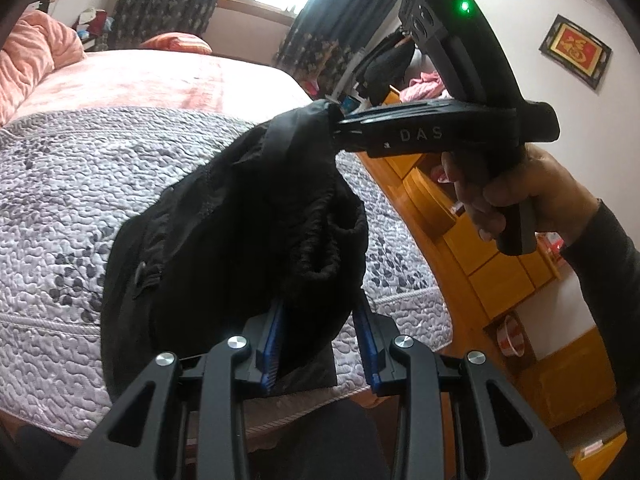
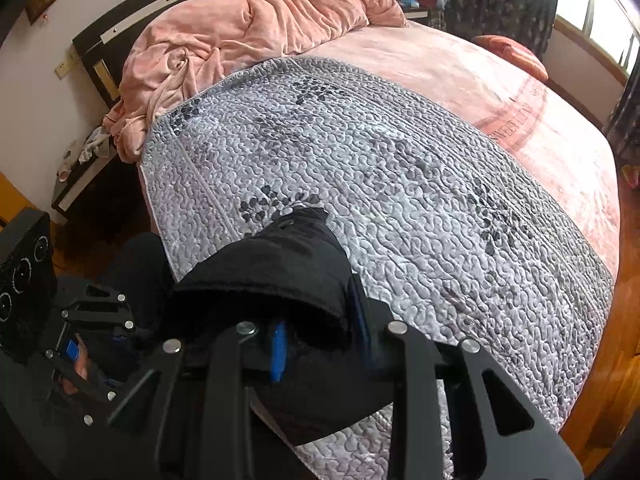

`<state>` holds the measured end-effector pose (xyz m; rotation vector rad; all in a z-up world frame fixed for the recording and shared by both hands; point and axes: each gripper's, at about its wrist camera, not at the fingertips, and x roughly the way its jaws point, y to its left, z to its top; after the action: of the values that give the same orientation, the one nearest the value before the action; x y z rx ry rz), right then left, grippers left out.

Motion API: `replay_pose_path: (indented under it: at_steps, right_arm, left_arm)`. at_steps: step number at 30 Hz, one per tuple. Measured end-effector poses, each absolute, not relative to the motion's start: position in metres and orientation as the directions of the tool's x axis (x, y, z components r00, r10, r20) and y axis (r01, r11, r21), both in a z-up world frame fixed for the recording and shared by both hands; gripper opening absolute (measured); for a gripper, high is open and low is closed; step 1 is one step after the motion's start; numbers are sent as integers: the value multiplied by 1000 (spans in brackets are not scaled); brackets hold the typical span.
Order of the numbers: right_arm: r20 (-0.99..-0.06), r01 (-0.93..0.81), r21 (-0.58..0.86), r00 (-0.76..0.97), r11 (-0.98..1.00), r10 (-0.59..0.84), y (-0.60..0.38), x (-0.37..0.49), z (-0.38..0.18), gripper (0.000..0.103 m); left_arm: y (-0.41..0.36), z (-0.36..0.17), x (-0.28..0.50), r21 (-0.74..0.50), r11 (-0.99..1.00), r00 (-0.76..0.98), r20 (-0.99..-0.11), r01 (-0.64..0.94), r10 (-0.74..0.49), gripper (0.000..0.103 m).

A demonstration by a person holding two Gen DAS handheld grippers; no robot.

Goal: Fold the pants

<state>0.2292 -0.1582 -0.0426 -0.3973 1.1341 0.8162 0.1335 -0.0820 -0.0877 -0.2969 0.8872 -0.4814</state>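
Bed fills both views, grey quilted cover over the near half, pink blanket bunched at 11 o'clock in the right wrist view. Black pants are held up in the air above the quilt's near edge, at centre of the left wrist view, not yet laid down; judged step: lifting and spreading before the first fold. Next move calls for both ends carried out over the cover, pulled taut and lowered flat. Pants look crumpled, dark, soft, elastic waistband puckered and gaping at 3 o'clock of the bundle, legs hanging low. Right gripper at 2 o'clock is pinched narrow on a waistband corner. Left gripper at 6 o'clock has cloth between its blue pads; jaws look half apart, so cannot tell if it clamps.
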Motion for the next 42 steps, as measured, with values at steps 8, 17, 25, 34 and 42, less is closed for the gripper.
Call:
replay_pose_path:
  at_steps: [8,17,25,34,42]
  right_arm:
    - [-913,-743,92,203,663,354,-185,226,-66,27]
    - [-923,-724,103,187,682,338,-212,230,-98,26]
    - [-926,-697,128,172,706,337,-235,235,-130,26]
    - [-925,-668,169,147,724,351,-264,238,-175,26]
    - [-926,-634,198,130,747,356,-281,239,-210,27]
  left_arm:
    - [-111,-114,138,-441,847,469,-706,296,-531,26]
    - [-131,-143,152,-443,848,413,-741,291,-529,26]
    - [-152,-167,166,-437,852,355,-778,288,-519,26]
    - [-179,-205,182,-399,868,294,-827,296,-480,26]
    - [-193,-233,189,-360,880,259,-859,309,-442,26]
